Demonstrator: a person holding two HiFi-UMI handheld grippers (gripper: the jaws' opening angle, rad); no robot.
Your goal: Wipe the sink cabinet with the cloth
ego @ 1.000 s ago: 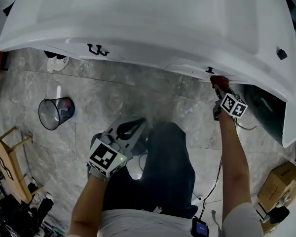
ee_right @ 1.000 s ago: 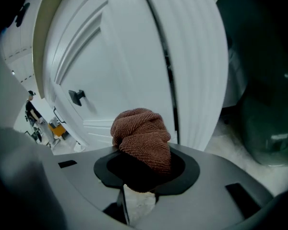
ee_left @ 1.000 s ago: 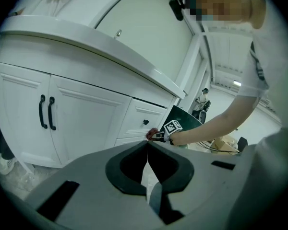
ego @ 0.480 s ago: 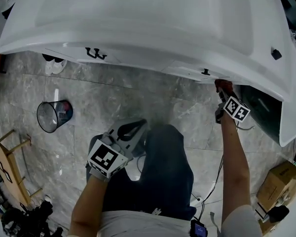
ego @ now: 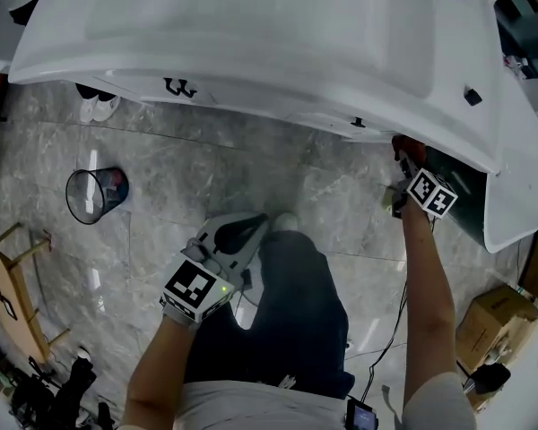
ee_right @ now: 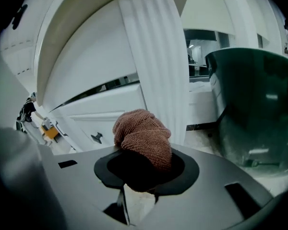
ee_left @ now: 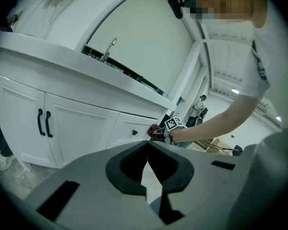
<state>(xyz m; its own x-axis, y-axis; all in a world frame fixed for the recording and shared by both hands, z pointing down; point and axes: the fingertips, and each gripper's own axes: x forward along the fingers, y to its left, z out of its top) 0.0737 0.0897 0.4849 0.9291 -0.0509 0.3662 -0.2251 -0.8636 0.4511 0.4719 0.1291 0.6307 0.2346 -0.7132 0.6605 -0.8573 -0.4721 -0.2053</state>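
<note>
Both jaws of my right gripper (ee_right: 141,166) pinch the bunched cloth (ee_right: 143,137) so its free end faces the sink cabinet (ee_right: 110,110) beside the drawer knob (ee_right: 97,137), while my left gripper (ee_left: 148,163) hangs low, closed on nothing, out of the way.

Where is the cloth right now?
The cloth is bunched in the right gripper, at the head view's right, close to the cabinet front beside the small drawer knob.
</note>
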